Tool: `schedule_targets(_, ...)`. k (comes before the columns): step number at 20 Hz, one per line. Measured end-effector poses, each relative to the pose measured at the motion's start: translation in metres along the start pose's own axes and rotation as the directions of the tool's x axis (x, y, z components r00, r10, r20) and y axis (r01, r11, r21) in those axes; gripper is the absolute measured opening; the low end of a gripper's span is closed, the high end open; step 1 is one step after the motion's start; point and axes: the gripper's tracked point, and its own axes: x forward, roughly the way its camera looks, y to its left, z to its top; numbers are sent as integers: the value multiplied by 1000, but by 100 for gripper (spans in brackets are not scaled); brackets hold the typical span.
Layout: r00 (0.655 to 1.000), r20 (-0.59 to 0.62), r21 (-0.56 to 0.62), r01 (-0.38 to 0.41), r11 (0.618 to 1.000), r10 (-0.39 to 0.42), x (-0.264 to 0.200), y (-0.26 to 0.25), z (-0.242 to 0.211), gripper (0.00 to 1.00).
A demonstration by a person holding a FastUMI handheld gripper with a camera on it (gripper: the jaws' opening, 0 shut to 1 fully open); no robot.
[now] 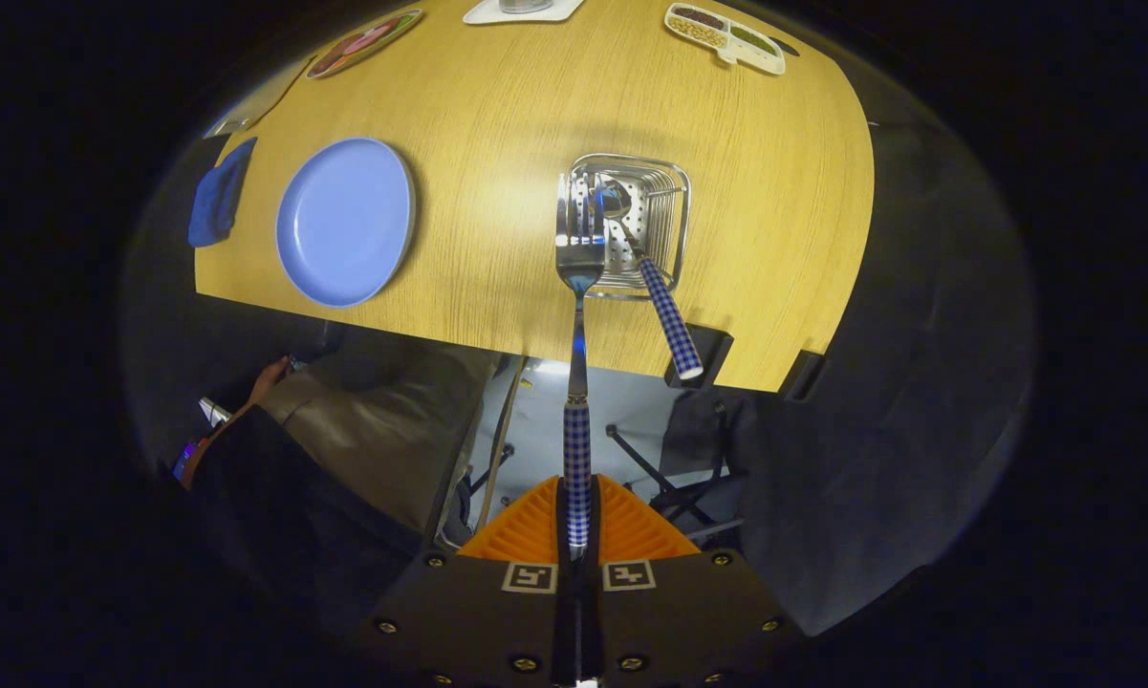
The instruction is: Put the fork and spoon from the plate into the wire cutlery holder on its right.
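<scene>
Claw [576, 521] clamps fork [578, 315] handle; tines hide pt of holder [664, 205].

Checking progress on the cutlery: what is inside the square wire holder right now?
The wire cutlery holder contains the checked-handled spoon, bowl down, handle leaning out. The fork, clamped in the gripper, hangs above it, covering part of its left side.

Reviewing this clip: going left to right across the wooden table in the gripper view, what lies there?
Blue cloth at the table's edge → empty blue plate → fork clamped in the gripper, tines over the holder → wire cutlery holder with the spoon leaning in it.
</scene>
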Motion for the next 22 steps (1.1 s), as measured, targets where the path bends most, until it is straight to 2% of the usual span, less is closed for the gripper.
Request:
schedule_targets(8,989,-146,-14,32,999,-34,-2,-15,9,3)
schedule_targets(10,983,-172,-24,63,998,-66,1,-23,17,3)
schedule_targets(13,968,-222,-46,108,993,-115,5,-28,30,3)
schedule_targets(22,906,-385,-109,145,983,-176,7,-28,61,3)
